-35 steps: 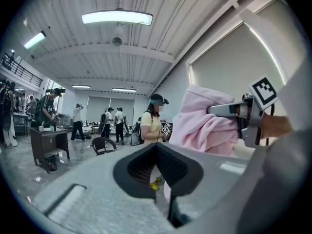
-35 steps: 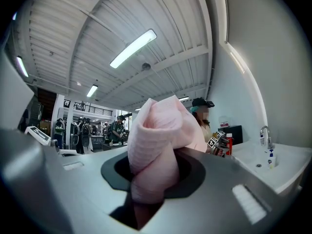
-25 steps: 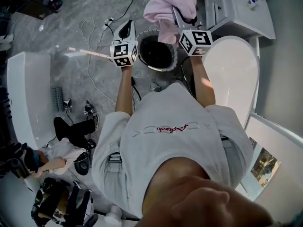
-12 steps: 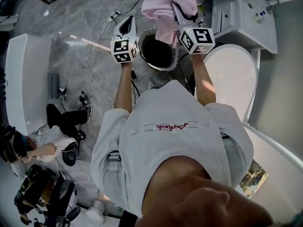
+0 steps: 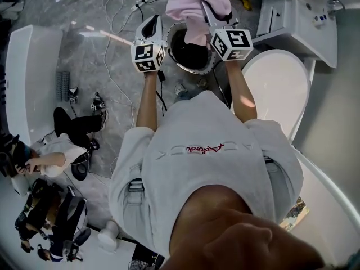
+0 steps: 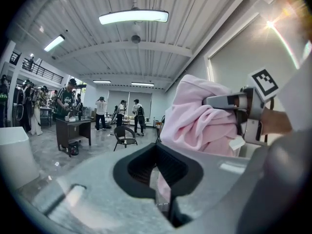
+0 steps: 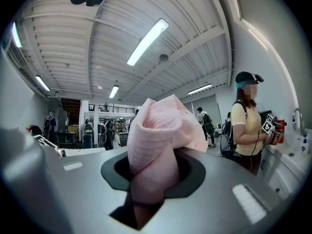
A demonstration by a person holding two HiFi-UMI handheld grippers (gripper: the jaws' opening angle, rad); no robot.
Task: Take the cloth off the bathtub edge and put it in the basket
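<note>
– Between the right gripper's (image 7: 148,179) fingers (image 7: 73,189), what is gripped?
– A pink cloth (image 7: 158,135) is clamped there, and the fingers are closed only as far as the bunched fabric allows. It is soft and finely ribbed. It is gathered into a thick twisted fold that rises out of the jaws, with a looser flap spread to the right.
– How is the left gripper (image 6: 161,179) seen?
– Its fingers (image 6: 87,189) are drawn together, with only a thin slit left and nothing caught in it. The cloth is not touched by them; it is only seen beyond, to the right.
– Where is the cloth placed in the scene?
– From the head view it is held up at the far side. A tail is hung down over the mouth of the black basket (image 5: 194,72), which is stood on the grey floor (image 5: 95,55). Whether the tail touches the basket cannot be told. The left gripper is held just beside the basket's left rim.
– What is found further out?
– A white oval fixture (image 5: 281,89) is seen near the basket, to its right.
</note>
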